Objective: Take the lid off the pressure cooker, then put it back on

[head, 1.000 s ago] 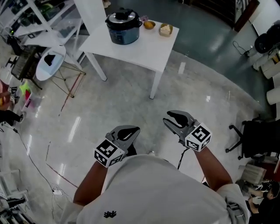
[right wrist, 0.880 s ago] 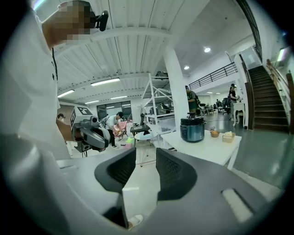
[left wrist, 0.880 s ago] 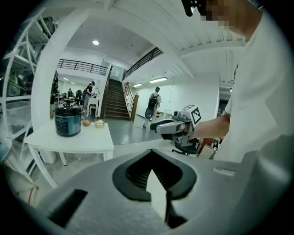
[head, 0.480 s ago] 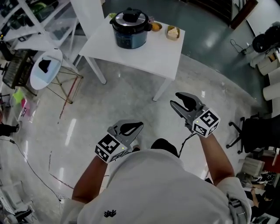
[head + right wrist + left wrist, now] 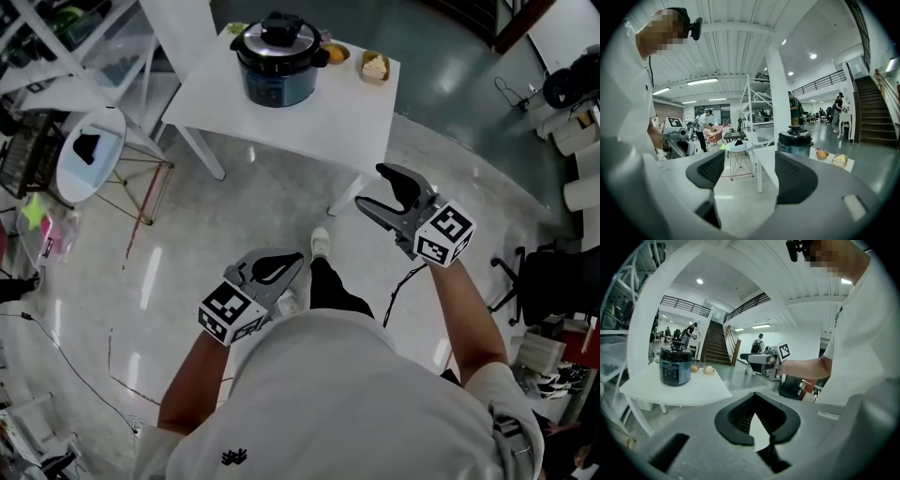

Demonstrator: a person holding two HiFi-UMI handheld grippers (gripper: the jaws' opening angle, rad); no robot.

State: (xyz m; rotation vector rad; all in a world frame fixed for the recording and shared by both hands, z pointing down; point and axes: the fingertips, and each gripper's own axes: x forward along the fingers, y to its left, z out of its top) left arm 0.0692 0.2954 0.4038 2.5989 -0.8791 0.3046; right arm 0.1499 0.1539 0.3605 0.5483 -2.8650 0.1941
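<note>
In the right gripper view, one pad of my right gripper (image 5: 751, 172), its empty jaws opening, hides the base of the pressure cooker (image 5: 794, 140). Overhead, the chair (image 5: 558, 291) at 3 o'clock is cut off by the edge. What the basket (image 5: 375, 67) holds is too small to tell.

Dark round pressure cooker (image 5: 277, 64) on white square counter (image 5: 309, 127); two small bowls (image 5: 375, 67) right of cooker; round side table (image 5: 89, 155) left of counter.

No text or number is legible anywhere.
</note>
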